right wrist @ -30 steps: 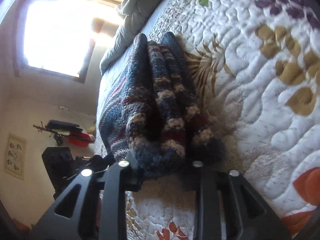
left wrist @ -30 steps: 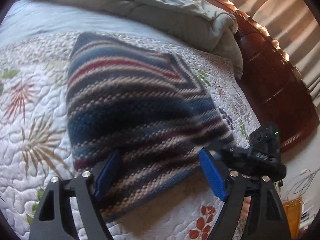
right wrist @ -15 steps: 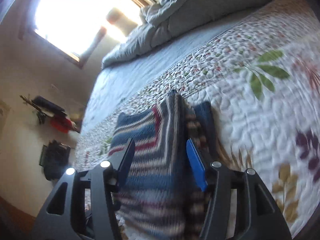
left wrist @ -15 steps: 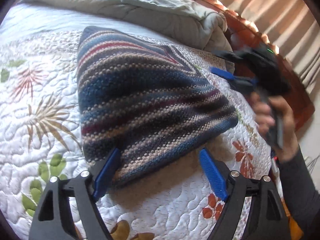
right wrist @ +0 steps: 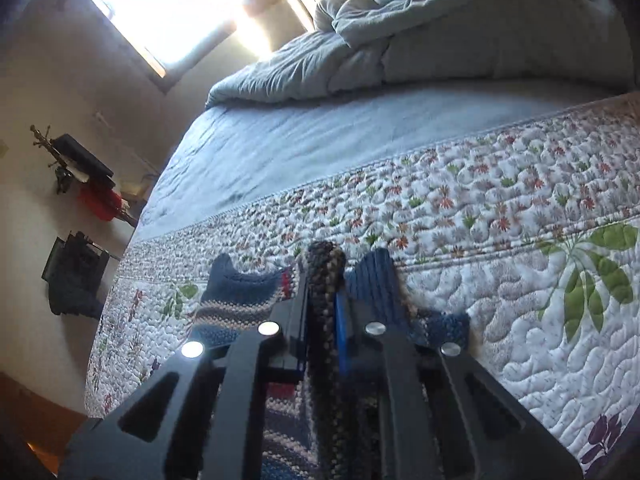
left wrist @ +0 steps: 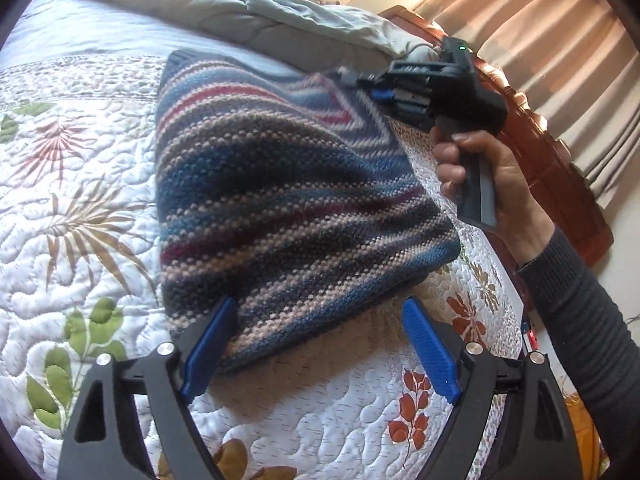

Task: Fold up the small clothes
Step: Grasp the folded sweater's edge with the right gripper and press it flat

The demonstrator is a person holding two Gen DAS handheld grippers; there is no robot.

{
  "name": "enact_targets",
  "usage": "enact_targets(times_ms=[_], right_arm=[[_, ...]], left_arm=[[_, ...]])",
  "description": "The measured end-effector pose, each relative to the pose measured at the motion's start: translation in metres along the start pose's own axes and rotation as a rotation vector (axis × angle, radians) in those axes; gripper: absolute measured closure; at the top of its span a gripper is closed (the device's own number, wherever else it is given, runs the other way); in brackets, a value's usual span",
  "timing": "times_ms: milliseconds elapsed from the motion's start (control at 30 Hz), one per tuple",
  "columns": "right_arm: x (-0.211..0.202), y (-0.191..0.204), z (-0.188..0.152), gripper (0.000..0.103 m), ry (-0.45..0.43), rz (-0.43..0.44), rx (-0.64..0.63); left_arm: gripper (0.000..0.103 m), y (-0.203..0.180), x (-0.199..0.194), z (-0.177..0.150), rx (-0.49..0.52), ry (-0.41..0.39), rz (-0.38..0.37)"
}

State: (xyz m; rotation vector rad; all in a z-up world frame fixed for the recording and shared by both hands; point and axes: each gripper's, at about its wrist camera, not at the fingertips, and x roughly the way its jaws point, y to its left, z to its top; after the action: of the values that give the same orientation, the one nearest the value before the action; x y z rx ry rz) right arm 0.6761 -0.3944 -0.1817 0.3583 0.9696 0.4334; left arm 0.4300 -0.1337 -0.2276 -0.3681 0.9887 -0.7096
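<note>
A striped knitted sweater (left wrist: 280,200) in blue, beige and red lies folded on the floral quilt (left wrist: 72,200). My left gripper (left wrist: 316,344) is open, its blue pads either side of the sweater's near edge, not pinching it. My right gripper (left wrist: 372,88), held by a hand, is at the sweater's far right corner. In the right wrist view the right gripper (right wrist: 324,320) is shut on a fold of the sweater (right wrist: 324,272), which stands up between its jaws.
A rumpled grey duvet (left wrist: 240,12) lies along the far side of the bed. A wooden bed frame (left wrist: 560,152) and curtains (left wrist: 560,40) are at the right. A bright window (right wrist: 180,8) and wall items (right wrist: 80,168) are beyond the bed.
My right gripper moved from the sweater's near edge to its far right corner and shut on a fold there. My left gripper drew back slightly and stayed open.
</note>
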Motion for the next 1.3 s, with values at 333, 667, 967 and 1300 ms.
enact_targets(times_ms=[333,667,967,1300], right_arm=[[-0.011,-0.063,-0.019,0.067,0.076,-0.017,0.207],[-0.011,-0.04,-0.039,0.091,0.135,-0.03,0.142],[-0.048,-0.065,-0.04,0.099,0.026,-0.081,0.181],[-0.039,-0.075,-0.077,0.05,0.138,0.04,0.27]], left_arm=[[0.017,-0.008,-0.018,-0.001,-0.02,-0.006,0.001],[0.016,0.0,-0.038,-0.026,-0.062,0.004,0.018],[0.016,-0.008,-0.056,-0.022,-0.062,-0.036,0.0],[0.016,-0.003,-0.061,-0.027,-0.068,-0.017,0.028]])
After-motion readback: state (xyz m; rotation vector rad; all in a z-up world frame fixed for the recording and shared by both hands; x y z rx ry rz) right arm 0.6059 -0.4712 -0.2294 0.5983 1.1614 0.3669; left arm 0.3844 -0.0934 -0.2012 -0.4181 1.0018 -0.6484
